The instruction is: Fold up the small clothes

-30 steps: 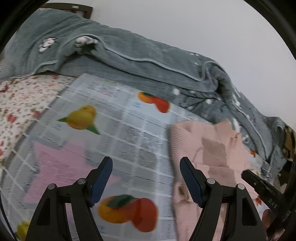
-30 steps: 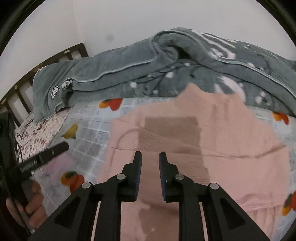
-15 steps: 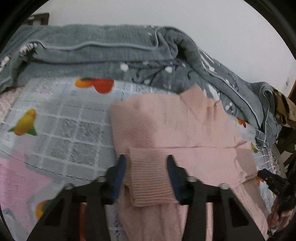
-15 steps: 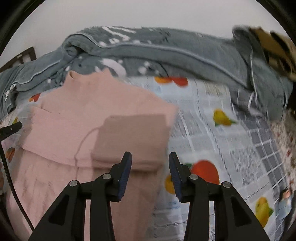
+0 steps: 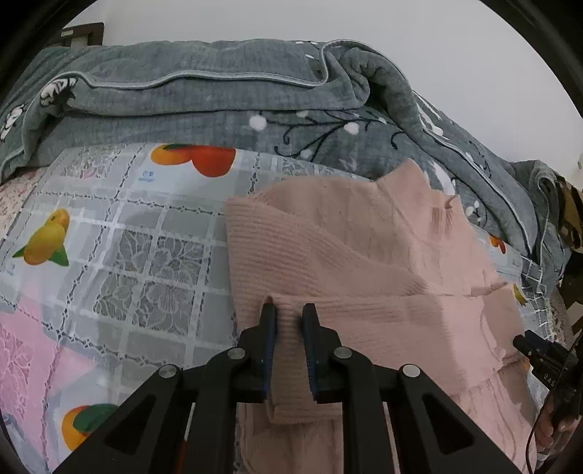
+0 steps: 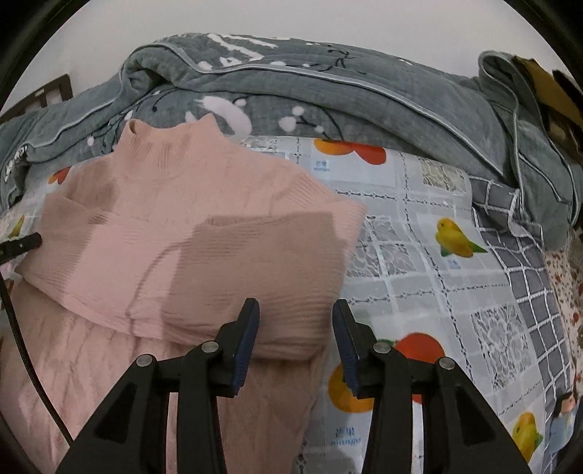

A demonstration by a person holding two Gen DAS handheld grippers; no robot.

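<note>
- Pink knit sweater (image 5: 364,262): high-necked, ribbed; laid flat on the fruit-print cloth (image 5: 127,255), collar toward the grey quilt (image 5: 218,98). Both sleeves folded across the chest, cuffs lying near the side edges of the body. Lower body in a diamond-pattern knit, nearest the cameras.
- Left gripper (image 5: 289,313): black frame, blue pads; jaws closing, narrow gap, a ridge of ribbed sleeve cuff pinched between the pads at the sweater's left edge. Cuff fabric bunched up and hanging below the fingers.
- Right gripper (image 6: 296,321): same make; jaws partly apart, straddling the other folded sleeve cuff (image 6: 262,277) at the sweater's right edge. Left pad touching or just beside the fabric, right pad clear of it over the cloth; no firm grip visible.
- Fruit-print cloth: grey-and-white check with lace panels, oranges, yellow pears or birds, and pink patches; spread over the bed beneath the sweater.
- Grey quilt: bulky, piped edge, white blossom and branch print; heaped along the far side of the bed against a plain pale wall (image 5: 328,29).
- Dark wooden bed frame (image 6: 43,98): partly visible at far left.
- Floral red-on-white sheet (image 6: 568,291): showing at the right margin past the check cloth.
</note>
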